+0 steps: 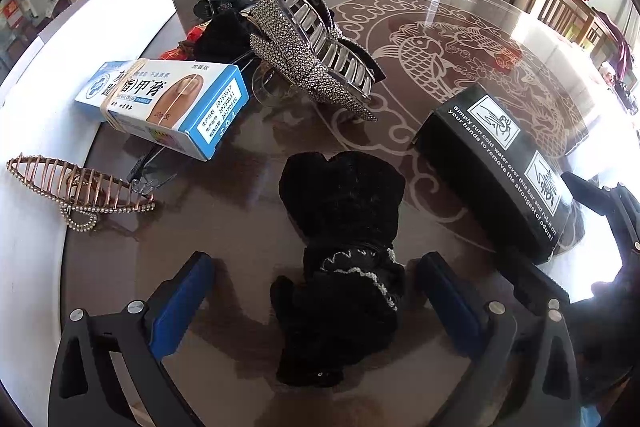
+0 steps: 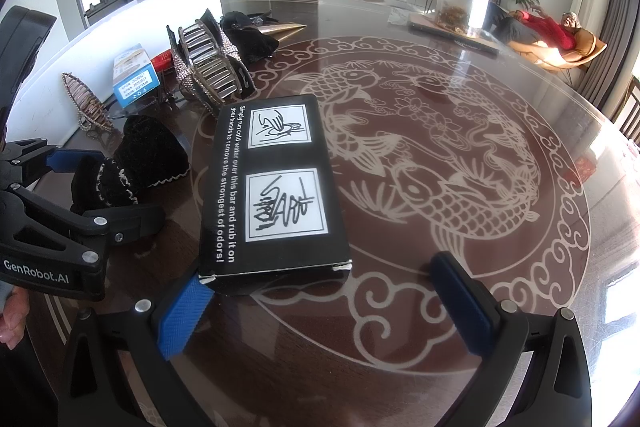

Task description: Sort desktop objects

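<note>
A black velvet hair bow (image 1: pixel 344 259) lies on the dark glass table between the open fingers of my left gripper (image 1: pixel 320 299); it also shows in the right wrist view (image 2: pixel 132 167). A black box (image 2: pixel 276 187) with white printing lies flat just ahead of my right gripper (image 2: pixel 324 307), which is open and empty, its left pad (image 2: pixel 182 319) near the box's near corner. The box also shows in the left wrist view (image 1: pixel 500 167). A blue-and-white cream box (image 1: pixel 168 103), a rhinestone hair claw (image 1: pixel 316 63) and a gold pearl hair clip (image 1: pixel 80 187) lie beyond.
A white board (image 1: pixel 100 39) runs along the table's left side. More dark hair accessories (image 1: pixel 224 27) are piled behind the claw. A clear jar (image 2: pixel 460 3) stands at the far side. The table's fish pattern (image 2: pixel 440 163) fills the middle and right.
</note>
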`<control>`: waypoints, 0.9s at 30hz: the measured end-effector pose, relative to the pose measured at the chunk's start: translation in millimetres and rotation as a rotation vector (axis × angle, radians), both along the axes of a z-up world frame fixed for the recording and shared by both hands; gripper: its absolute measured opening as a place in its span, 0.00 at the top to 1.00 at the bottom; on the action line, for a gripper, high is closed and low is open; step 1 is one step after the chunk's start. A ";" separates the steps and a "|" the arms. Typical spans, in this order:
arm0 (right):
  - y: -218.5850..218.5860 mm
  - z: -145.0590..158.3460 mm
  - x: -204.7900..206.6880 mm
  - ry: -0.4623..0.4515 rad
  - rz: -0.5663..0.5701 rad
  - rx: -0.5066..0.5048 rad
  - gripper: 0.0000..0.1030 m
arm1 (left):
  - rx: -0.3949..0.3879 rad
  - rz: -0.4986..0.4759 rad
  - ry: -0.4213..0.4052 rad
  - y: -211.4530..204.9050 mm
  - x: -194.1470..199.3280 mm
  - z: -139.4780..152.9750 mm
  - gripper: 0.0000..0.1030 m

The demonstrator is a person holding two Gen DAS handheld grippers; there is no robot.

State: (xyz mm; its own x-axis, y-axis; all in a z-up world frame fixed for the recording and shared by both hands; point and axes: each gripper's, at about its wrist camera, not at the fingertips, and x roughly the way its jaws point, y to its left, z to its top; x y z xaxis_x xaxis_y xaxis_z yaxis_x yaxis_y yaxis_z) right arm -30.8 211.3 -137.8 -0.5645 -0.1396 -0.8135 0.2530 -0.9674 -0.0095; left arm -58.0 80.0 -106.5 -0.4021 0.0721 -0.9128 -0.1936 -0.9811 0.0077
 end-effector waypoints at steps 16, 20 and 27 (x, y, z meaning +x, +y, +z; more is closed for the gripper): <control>0.2 0.1 0.0 0.000 0.000 0.000 0.00 | 0.000 0.002 0.001 -0.4 0.6 -0.1 0.00; 0.2 0.2 0.0 0.000 0.000 0.000 0.00 | 0.000 0.002 0.001 -0.4 0.5 -0.3 0.00; 0.1 0.2 0.1 0.000 0.000 0.000 0.00 | 0.000 0.003 0.002 -0.9 1.3 -0.4 0.00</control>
State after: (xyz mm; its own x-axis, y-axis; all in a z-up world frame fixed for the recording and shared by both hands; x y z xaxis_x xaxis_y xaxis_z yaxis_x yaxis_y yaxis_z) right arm -30.8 211.4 -137.6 -0.5644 -0.1396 -0.8136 0.2530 -0.9674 -0.0096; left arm -56.7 79.1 -106.9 -0.4038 0.0709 -0.9121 -0.1906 -0.9816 0.0080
